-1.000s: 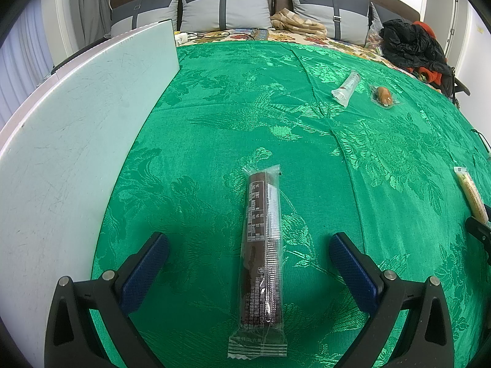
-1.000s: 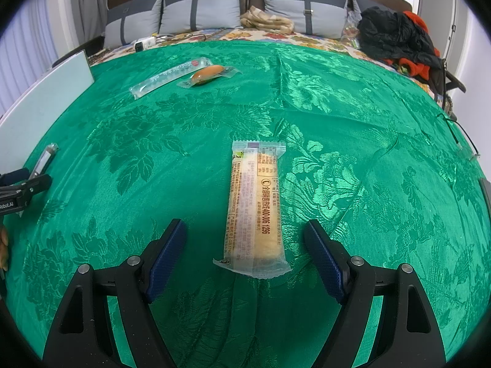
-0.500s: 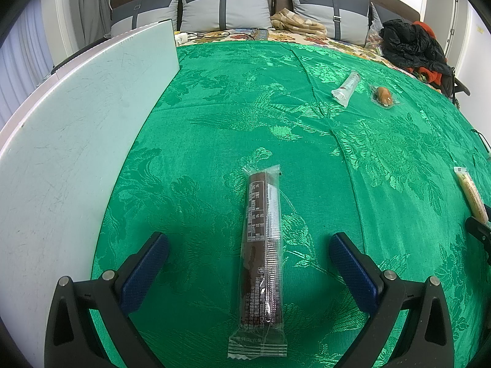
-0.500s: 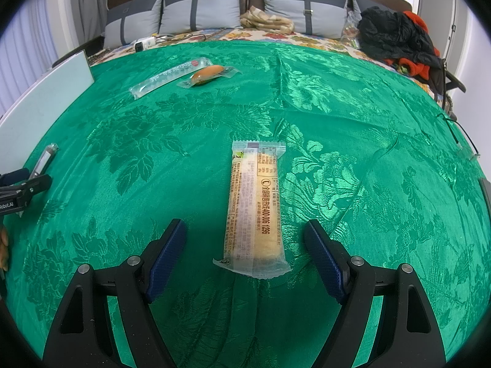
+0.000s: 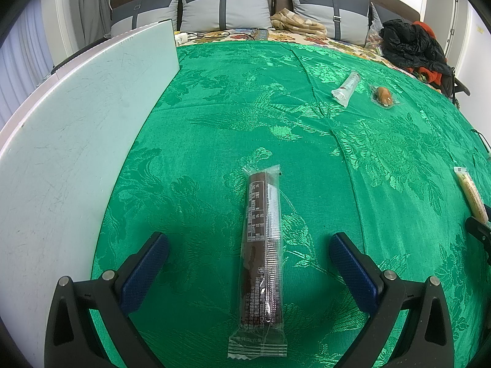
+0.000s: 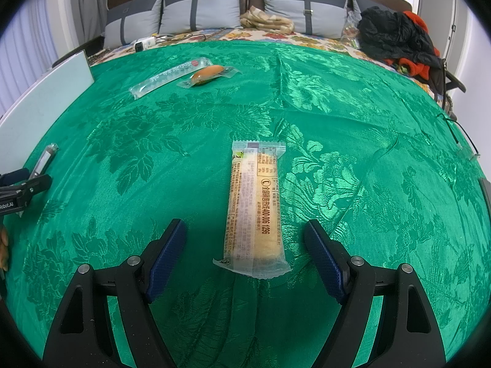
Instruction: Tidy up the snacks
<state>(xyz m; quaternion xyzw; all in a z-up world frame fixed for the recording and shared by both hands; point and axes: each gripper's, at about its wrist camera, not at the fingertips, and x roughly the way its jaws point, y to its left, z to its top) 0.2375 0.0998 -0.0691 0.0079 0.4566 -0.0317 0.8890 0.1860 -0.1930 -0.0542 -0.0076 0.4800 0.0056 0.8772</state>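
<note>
Both grippers, left [image 5: 248,245] and right [image 6: 245,242], gaping wide and empty over long dark-brown plastic-wrapped snack bar [image 5: 262,245] and pale-yellow wrapped cake bar [image 6: 256,208] on green brocade cloth [image 6: 353,122] — better drop straight, pinch mid-length.

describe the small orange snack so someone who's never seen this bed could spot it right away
Start at the grey pillows at the head of the bed, then come down onto the green cloth. Two clear-wrapped snacks lie side by side on its far part. The small orange snack is the short rounded one, next to the long clear tube packet; the other packets on the cloth are all long and thin.
</note>
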